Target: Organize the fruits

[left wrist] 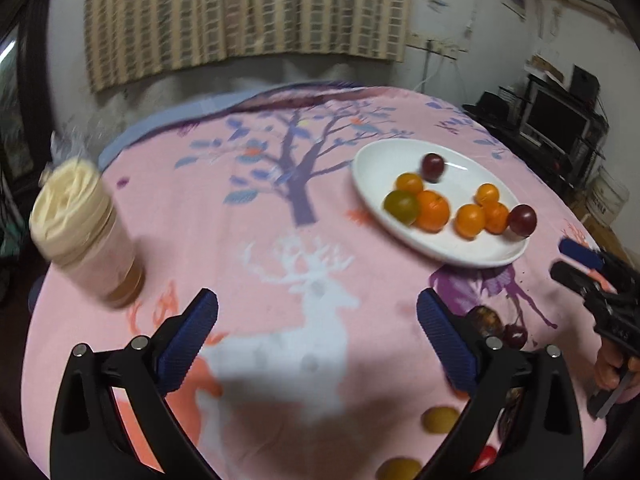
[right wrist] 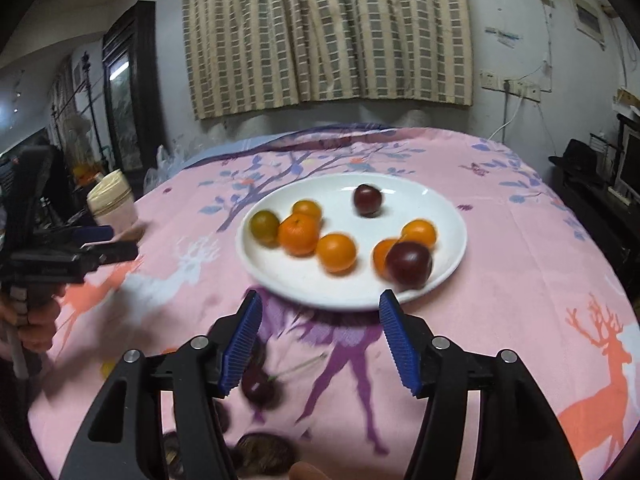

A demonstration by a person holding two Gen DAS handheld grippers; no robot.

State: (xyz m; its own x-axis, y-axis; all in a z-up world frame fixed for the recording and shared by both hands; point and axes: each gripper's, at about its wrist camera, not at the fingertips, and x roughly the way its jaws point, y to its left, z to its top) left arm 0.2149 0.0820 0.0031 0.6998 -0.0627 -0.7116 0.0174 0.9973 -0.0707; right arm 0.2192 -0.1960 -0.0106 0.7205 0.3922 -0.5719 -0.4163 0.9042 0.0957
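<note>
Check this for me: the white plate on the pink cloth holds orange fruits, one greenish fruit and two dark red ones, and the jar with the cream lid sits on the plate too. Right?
Not quite. The jar with the cream lid is not on the white plate; it stands on the pink cloth, well apart from the plate, as the left wrist view shows. The rest holds: orange fruits, one greenish fruit and two dark red ones lie on the plate.

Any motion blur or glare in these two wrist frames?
Left wrist: jar heavily smeared, fruit on the plate soft, a glare streak near its far rim. Right wrist: plate fruit and the cherry blurred; strong fisheye bending, dark corners in both.
</note>
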